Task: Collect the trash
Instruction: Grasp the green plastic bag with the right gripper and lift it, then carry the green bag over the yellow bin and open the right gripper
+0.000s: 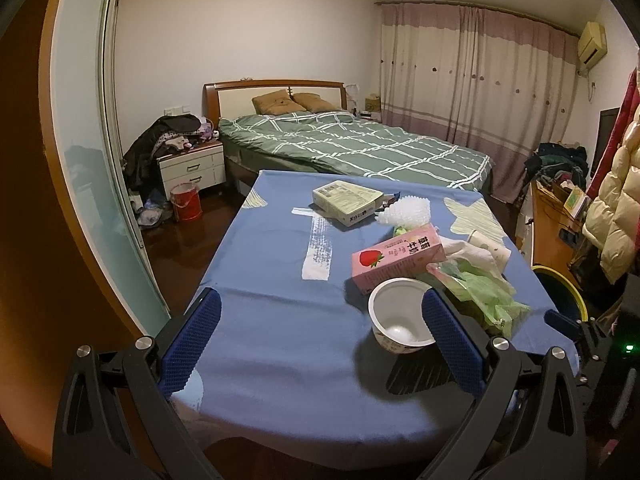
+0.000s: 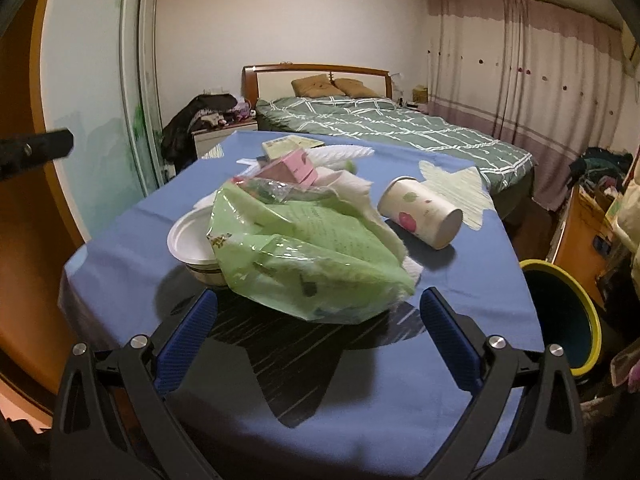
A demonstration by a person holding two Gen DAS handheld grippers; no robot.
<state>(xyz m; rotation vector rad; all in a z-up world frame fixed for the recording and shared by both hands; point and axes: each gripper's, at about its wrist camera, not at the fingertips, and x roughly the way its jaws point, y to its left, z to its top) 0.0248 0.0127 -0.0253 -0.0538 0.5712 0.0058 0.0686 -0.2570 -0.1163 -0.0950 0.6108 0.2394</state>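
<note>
Trash lies on a table with a blue cloth. A white plastic cup stands near the front, touching the right finger of my open, empty left gripper. Behind it lie a pink strawberry milk carton, a green plastic bag, white tissue, a white foam net and a pale green box. My right gripper is open and empty just in front of the green bag. A paper cup lies on its side to the right. The white cup sits left of the bag.
A dark bin with a yellow rim stands on the floor right of the table. A bed with a green quilt is behind. A nightstand and red bucket are at the back left. A desk stands at right.
</note>
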